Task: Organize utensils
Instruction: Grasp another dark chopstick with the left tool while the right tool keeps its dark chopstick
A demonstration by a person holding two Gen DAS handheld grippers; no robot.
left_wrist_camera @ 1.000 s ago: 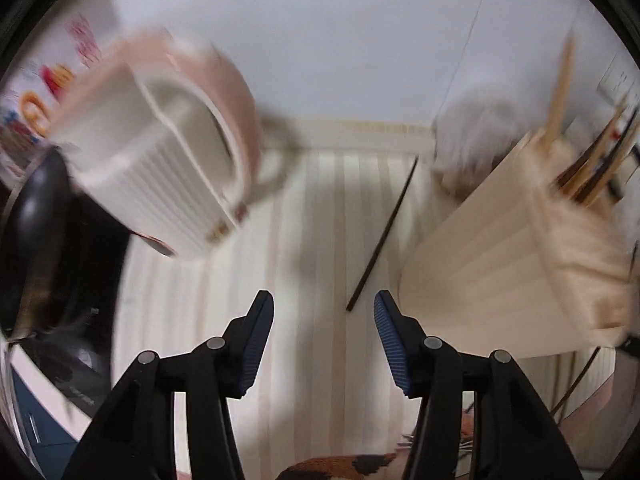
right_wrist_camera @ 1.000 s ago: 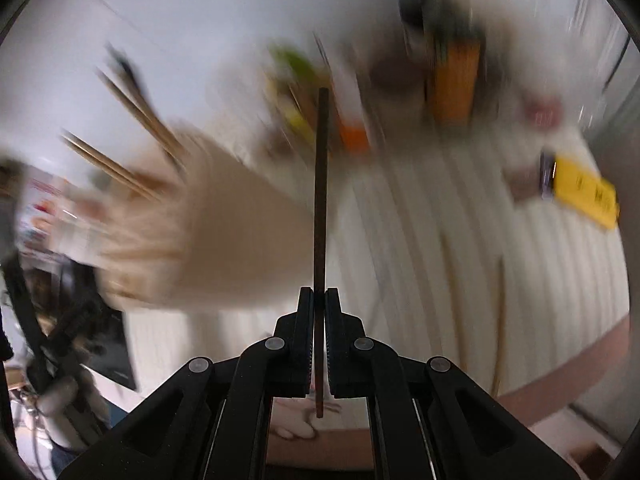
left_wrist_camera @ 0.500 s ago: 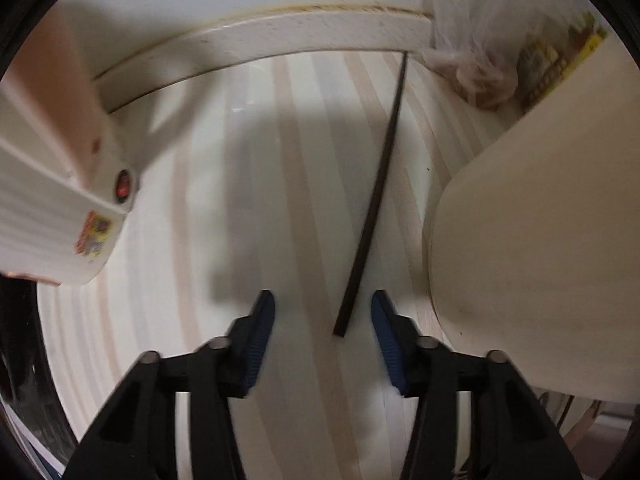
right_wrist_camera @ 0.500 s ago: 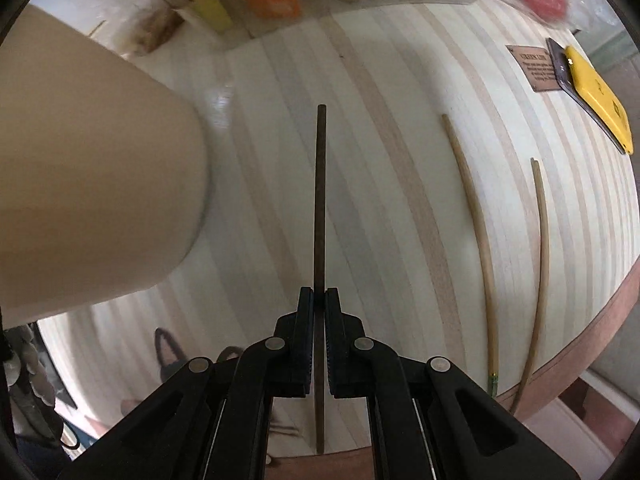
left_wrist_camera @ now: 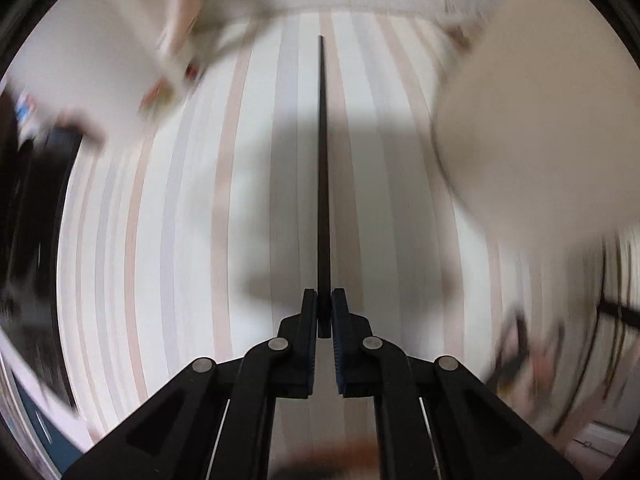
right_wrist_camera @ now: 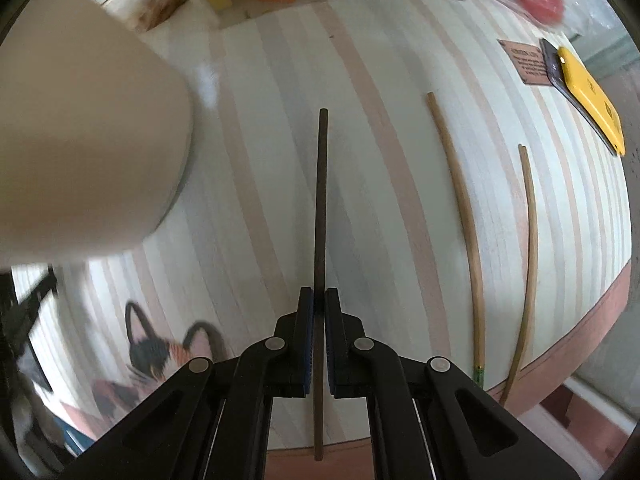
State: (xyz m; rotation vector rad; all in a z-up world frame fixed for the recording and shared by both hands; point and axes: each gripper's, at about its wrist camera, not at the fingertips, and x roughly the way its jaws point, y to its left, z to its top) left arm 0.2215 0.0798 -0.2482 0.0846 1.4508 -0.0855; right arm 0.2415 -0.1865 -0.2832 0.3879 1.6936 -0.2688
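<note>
Both grippers point straight down over the striped bench (right_wrist_camera: 380,184). Left gripper (left_wrist_camera: 324,300) fingers are clenched on a black chopstick (left_wrist_camera: 322,168), which a moment ago lay loose on the bench between spread fingers. Right gripper (right_wrist_camera: 319,300) keeps its fingers clamped on a dark brown chopstick (right_wrist_camera: 320,200), lower now beside the beige holder (right_wrist_camera: 80,152).

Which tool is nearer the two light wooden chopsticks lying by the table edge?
Right. The right tool hovers just beside the light chopsticks; the left tool shows none.
</note>
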